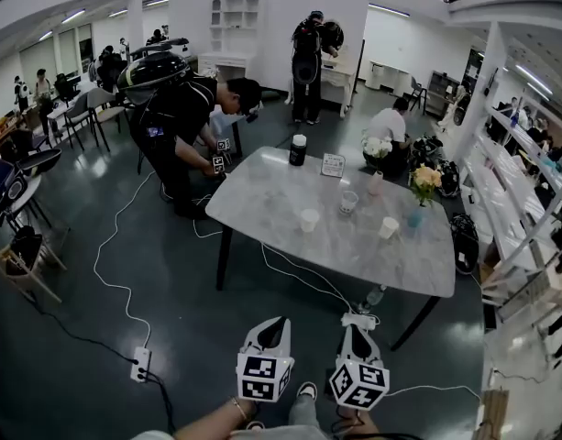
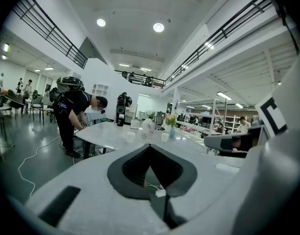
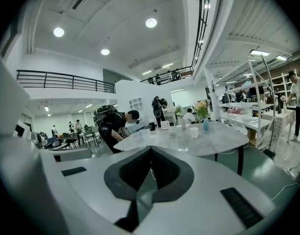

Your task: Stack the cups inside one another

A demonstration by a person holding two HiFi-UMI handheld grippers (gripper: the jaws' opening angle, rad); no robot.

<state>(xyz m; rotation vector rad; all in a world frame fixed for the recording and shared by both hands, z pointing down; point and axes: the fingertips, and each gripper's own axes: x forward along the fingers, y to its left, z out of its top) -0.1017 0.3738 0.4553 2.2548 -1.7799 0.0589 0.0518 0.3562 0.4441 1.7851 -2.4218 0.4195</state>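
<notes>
Cups inside table edges (floor around)

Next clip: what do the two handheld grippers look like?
The left gripper and right gripper match: smooth white shells, black-lined jaws narrowing toward the front, and a white cube with black square markers at the back of each.

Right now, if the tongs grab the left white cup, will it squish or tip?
The left white cup looks like thin paper: probably light, and a hard squeeze may dent it. Standing upright on the smooth table, it could slide or tip if nudged.
</notes>
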